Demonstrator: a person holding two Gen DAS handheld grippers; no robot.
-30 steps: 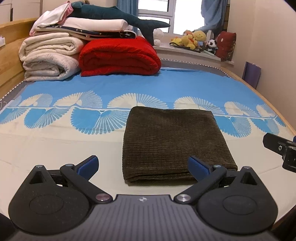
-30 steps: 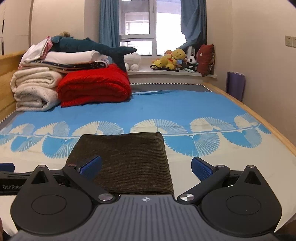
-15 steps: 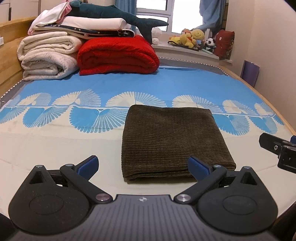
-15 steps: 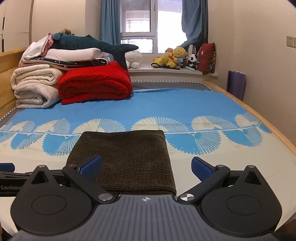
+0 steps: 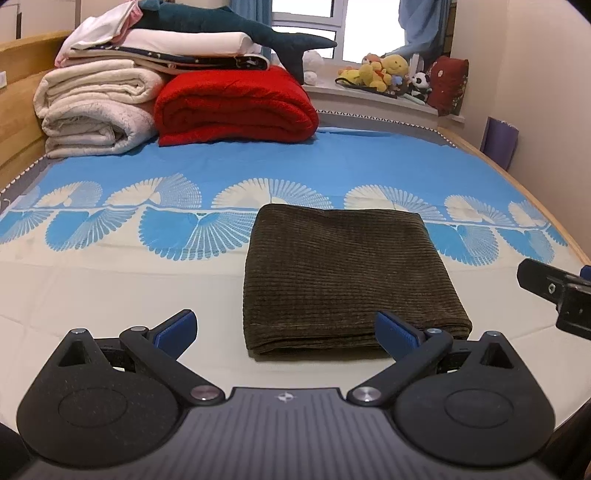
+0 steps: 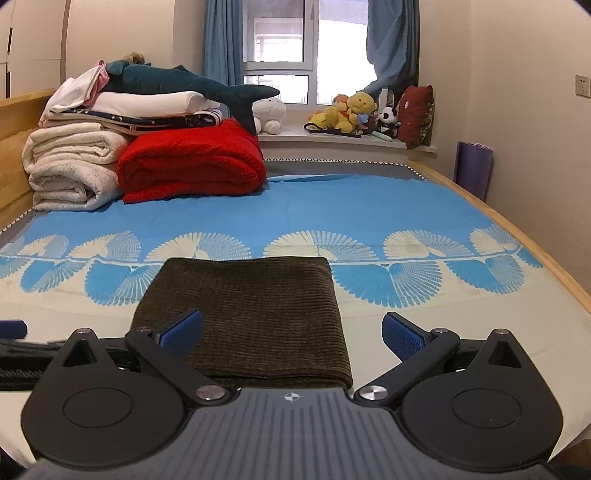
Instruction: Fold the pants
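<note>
The dark brown corduroy pants lie folded in a neat rectangle on the bed, near its front edge. They also show in the right wrist view. My left gripper is open and empty, just in front of the pants' near edge. My right gripper is open and empty, over the pants' near right corner. The right gripper's side shows at the right edge of the left wrist view.
The bed sheet is blue and cream with fan patterns. Folded cream blankets, a red quilt and a plush shark are stacked at the far left. Stuffed toys sit on the windowsill. A wooden bed rail runs along the right.
Both grippers have drawn back slightly and risen a little; the pants sit lower and farther in both views. The pants have not moved.
</note>
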